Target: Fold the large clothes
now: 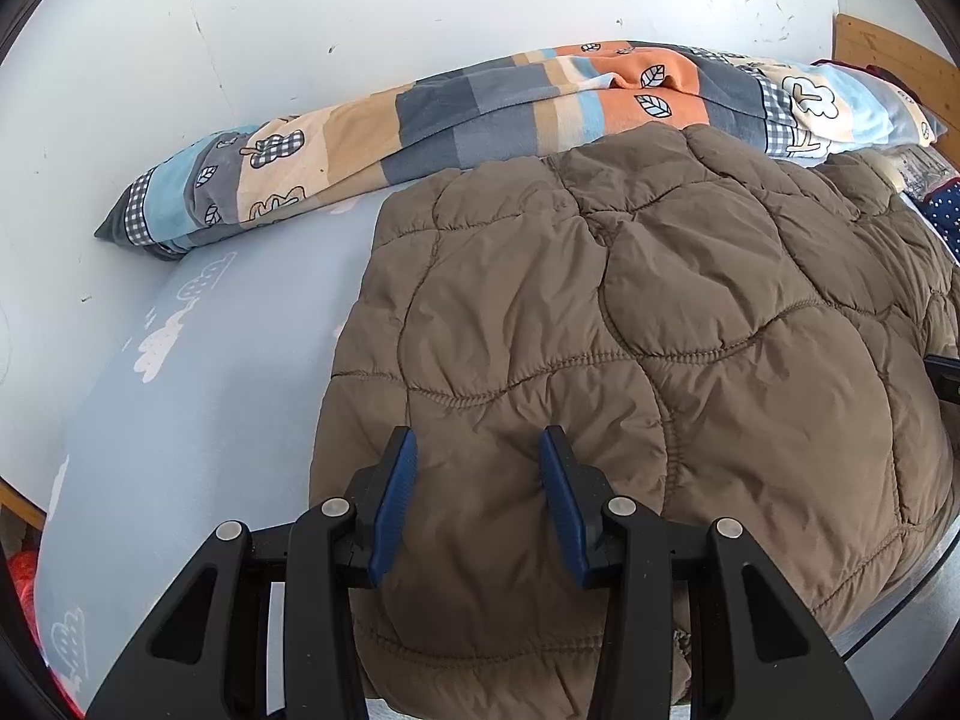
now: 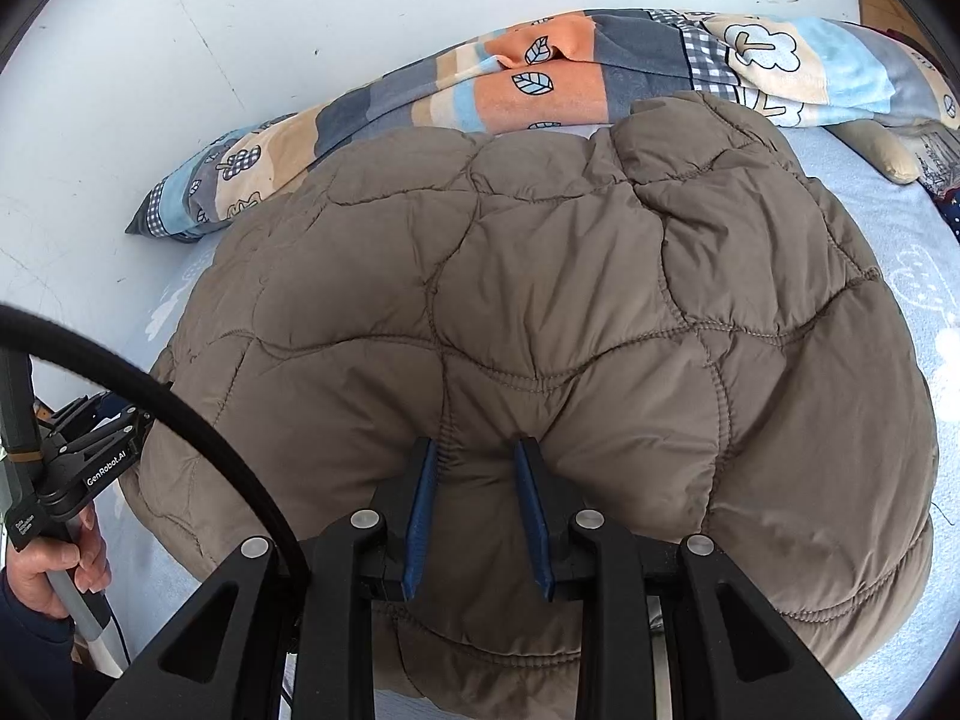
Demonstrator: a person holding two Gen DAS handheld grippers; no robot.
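A brown quilted jacket [image 1: 630,312] lies spread on a bed with a light blue, cloud-printed sheet [image 1: 198,420]. My left gripper [image 1: 479,435] sits at the jacket's near left edge. Its blue pads [image 1: 393,498] are closed on a thick puffed fold of the fabric. In the right wrist view the same jacket [image 2: 540,276] fills the middle. My right gripper [image 2: 475,443] is shut on a pinched ridge at its near edge, and creases fan out from the pads. A person's hand [image 2: 48,570] holds the left gripper's handle at the lower left.
A rolled patchwork blanket [image 1: 456,114] lies along the white wall [image 1: 360,12] behind the jacket. A wooden headboard [image 1: 888,54] and a dark dotted cloth [image 1: 942,210] are at the far right. A black cable [image 2: 198,420] arcs across the lower left.
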